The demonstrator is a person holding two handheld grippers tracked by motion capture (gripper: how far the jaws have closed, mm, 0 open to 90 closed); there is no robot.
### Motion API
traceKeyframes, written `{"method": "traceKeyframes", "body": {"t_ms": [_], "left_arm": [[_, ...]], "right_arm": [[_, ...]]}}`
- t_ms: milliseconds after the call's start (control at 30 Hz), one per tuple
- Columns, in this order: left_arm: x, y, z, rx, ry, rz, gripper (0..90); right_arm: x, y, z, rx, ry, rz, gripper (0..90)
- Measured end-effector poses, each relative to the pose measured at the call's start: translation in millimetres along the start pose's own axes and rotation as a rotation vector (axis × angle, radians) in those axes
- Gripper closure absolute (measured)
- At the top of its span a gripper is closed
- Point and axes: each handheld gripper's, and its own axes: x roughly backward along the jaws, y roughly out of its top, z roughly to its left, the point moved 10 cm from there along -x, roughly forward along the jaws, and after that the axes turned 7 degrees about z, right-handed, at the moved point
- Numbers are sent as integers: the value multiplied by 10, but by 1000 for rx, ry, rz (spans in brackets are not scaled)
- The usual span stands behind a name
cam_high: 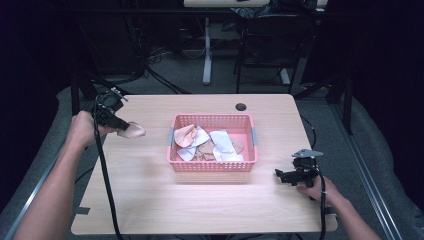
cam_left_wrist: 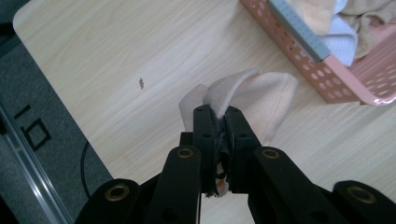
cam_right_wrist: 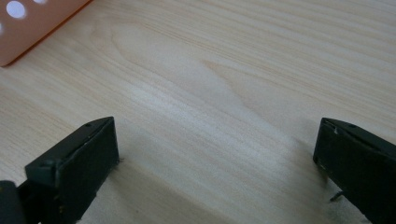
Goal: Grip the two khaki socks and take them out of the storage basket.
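Pale wood grain runs across the desk [cam_high: 200,200], which stands on grey floor in a dark room. Nearest the person, at the right front of the desk, the right tongs [cam_high: 283,175] sit low over bare wood with the right hand [cam_high: 320,190] behind them and a grey three-cornered plate on top. In the right gripper view the right tongs [cam_right_wrist: 215,154] have their jaws wide apart with nothing between them, and a corner of the pink basket [cam_right_wrist: 32,28] shows at the upper left.

Farther back, in the middle of the desk, the pink basket [cam_high: 212,166] holds a loose heap of beige and white cloths [cam_high: 210,145].

To the left of the basket, the left hand [cam_high: 82,127] holds the left tongs [cam_high: 124,125], and these are clamped on a beige cloth [cam_high: 134,131] that hangs over the desk, apart from the basket. In the left gripper view the left tongs [cam_left_wrist: 222,119] have their jaws pressed together on a fold of the beige cloth [cam_left_wrist: 266,102], with the basket [cam_left_wrist: 345,74] at the upper right.

Near the far edge of the desk there is a round cable hole [cam_high: 241,107]. Beyond it stand other desks' legs and cables on the floor.
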Motion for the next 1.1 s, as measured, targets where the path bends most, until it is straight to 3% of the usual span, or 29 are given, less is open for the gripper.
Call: {"method": "traceKeyframes", "body": {"t_ms": [633,1100], "left_arm": [[-536,-292,203,121,-24,40,845],[-837,-428,230,181,-43,62,841]], "right_arm": [[0,0,-1,0,-1,0,0],[0,0,-1,1,-1,0,0]]}}
